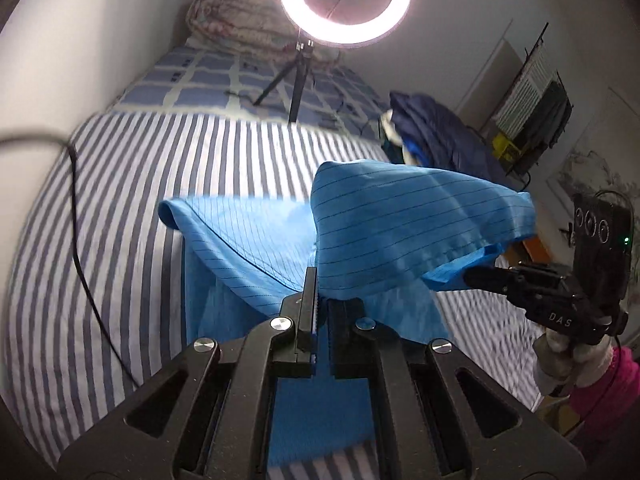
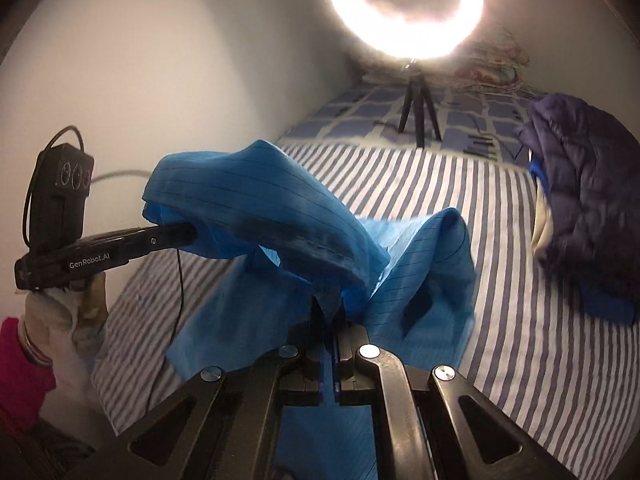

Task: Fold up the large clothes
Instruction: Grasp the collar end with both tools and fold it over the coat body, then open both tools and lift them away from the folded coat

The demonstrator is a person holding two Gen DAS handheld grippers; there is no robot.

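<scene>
Fingers (image 1: 308,300) of both grippers clamped on blue garment (image 1: 400,224) — lifted over striped bed (image 1: 160,160)

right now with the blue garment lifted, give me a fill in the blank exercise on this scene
1. Both grippers are shut on the same ____ garment.
2. The bed sheet under it has a ____ pattern.
3. The ring light stands on a small black ____.
4. The dark ____ jacket lies on the bed beyond the right gripper, across from the left gripper.

Missing words: blue; striped; tripod; navy
</scene>
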